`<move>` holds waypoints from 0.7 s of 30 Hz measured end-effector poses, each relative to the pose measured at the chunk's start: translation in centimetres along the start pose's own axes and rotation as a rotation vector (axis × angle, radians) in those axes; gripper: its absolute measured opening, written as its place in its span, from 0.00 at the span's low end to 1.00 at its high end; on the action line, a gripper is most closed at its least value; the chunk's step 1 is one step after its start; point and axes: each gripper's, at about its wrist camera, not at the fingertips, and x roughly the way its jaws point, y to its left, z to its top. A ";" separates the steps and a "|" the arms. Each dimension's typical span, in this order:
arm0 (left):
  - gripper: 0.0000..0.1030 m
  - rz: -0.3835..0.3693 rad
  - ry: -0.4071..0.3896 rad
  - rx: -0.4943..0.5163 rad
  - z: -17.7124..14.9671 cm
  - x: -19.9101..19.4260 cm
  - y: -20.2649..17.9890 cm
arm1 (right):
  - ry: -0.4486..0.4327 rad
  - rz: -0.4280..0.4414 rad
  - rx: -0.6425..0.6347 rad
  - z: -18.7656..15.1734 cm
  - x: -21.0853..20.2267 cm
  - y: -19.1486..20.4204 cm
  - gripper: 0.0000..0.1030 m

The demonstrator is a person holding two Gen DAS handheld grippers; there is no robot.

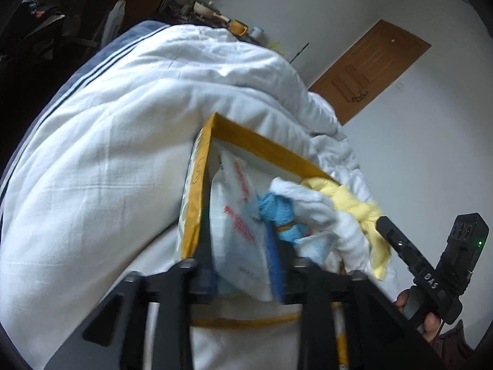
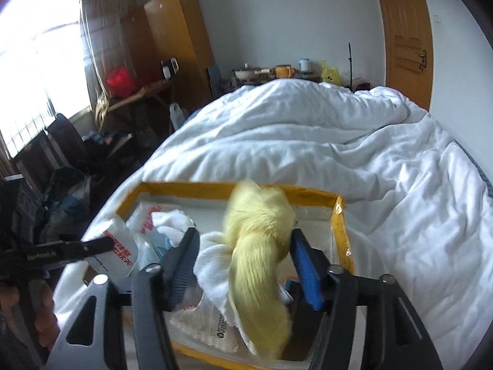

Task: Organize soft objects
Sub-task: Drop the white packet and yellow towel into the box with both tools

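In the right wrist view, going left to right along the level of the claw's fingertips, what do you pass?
Left claw → white plastic packet with red print → right claw's left finger → white towel → yellow fluffy cloth → blue-padded right finger → box's yellow-taped right wall → white duvet.

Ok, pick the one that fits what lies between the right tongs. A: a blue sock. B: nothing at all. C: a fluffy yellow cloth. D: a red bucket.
C: the fluffy yellow cloth lies between the open right tongs, over the yellow-rimmed box on the bed.
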 end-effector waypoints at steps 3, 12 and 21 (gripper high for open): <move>0.59 -0.007 -0.025 0.041 -0.4 -2.4 -1.2 | -0.035 0.026 0.025 0.6 -2.7 -0.2 0.72; 0.77 0.026 0.032 0.225 -7.1 -10.4 -4.8 | 0.074 0.375 0.063 -3.9 -11.9 -1.8 0.85; 0.77 0.017 0.225 0.371 -10.9 -10.3 -6.2 | 0.265 0.585 -0.018 -6.7 -13.2 -0.1 0.85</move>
